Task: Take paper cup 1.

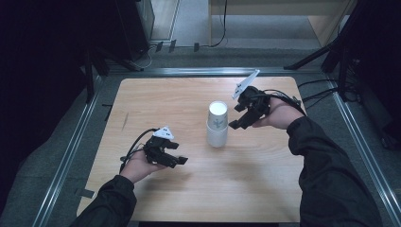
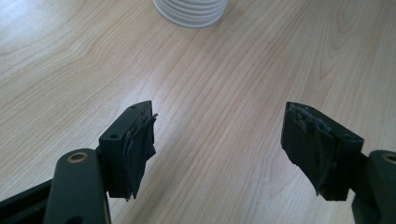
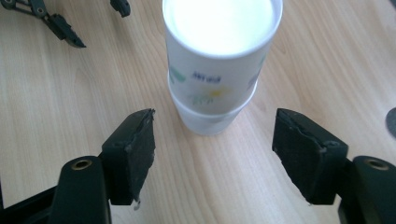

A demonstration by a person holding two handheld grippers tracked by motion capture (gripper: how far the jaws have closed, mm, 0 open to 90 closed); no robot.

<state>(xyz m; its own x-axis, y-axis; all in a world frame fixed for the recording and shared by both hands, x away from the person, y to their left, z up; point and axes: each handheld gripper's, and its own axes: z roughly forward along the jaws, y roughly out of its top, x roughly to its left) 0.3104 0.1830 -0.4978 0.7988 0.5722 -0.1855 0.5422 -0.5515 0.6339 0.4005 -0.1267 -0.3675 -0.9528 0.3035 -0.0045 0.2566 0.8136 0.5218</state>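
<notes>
A stack of paper cups (image 1: pixel 217 125) stands near the middle of the wooden table (image 1: pixel 156 99). Its top cup (image 3: pixel 219 70) has a coloured print and a white top face. The ribbed white base of the stack (image 2: pixel 191 11) shows at the upper edge of the left gripper view. My right gripper (image 1: pixel 237 116) hovers just right of the stack, raised and tilted toward it. Its jaws (image 3: pixel 215 119) stand open, with the stack ahead of them and untouched. My left gripper (image 1: pixel 178 153) rests low at the front left, open and empty (image 2: pixel 219 116), pointing toward the stack.
A metal frame (image 1: pixel 71 151) borders the table on all sides. Dark stands and cables (image 1: pixel 321 90) crowd the floor at the back and right. The left gripper's jaw tips (image 3: pixel 60 25) show far off in the right gripper view.
</notes>
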